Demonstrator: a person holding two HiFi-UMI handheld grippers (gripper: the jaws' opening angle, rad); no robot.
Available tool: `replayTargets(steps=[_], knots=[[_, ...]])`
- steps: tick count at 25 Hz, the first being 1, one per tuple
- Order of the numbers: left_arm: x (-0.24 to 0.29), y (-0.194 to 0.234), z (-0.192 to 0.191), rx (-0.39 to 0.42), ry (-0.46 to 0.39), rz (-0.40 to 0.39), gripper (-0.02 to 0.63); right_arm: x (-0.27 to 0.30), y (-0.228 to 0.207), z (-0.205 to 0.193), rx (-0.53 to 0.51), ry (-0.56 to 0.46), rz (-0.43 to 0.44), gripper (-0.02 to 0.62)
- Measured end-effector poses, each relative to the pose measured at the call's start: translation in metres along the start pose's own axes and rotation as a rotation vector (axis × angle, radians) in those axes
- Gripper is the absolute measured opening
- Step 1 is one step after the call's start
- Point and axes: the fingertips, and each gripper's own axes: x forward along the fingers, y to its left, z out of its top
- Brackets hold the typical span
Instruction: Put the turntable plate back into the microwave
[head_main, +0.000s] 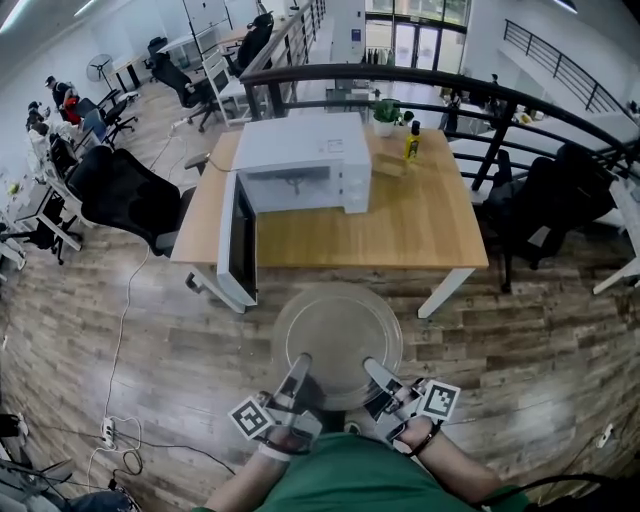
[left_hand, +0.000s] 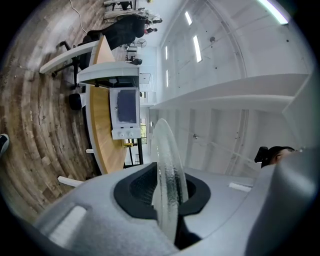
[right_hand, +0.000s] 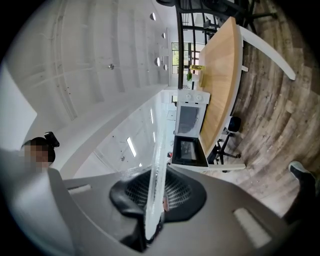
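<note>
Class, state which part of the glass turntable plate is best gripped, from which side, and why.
Likely its thin near rim, pinched edge-on from the carrier's side at two spots, as the left gripper and right gripper do. The glass turntable plate is a wide, flat disc; only its edge fits jaws.

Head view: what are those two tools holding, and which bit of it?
The glass turntable plate, by its near rim: the left tool pinches the rim left of the middle, the right tool right of it.
</note>
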Motion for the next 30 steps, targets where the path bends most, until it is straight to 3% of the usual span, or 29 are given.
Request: replayTargets(steps=[15, 30], knots=[[0.126, 0.034, 0.084, -0.061, 0.057, -0.040, 0.037, 0.106, -0.026, 0.099, -0.034, -0.059, -0.036, 0.035], [0.181, 0.083, 0.157, -0.108, 0.060, 0.016, 0.037, 0.187, -0.068, 0.138, -0.007, -0.075, -0.105, 0.035]])
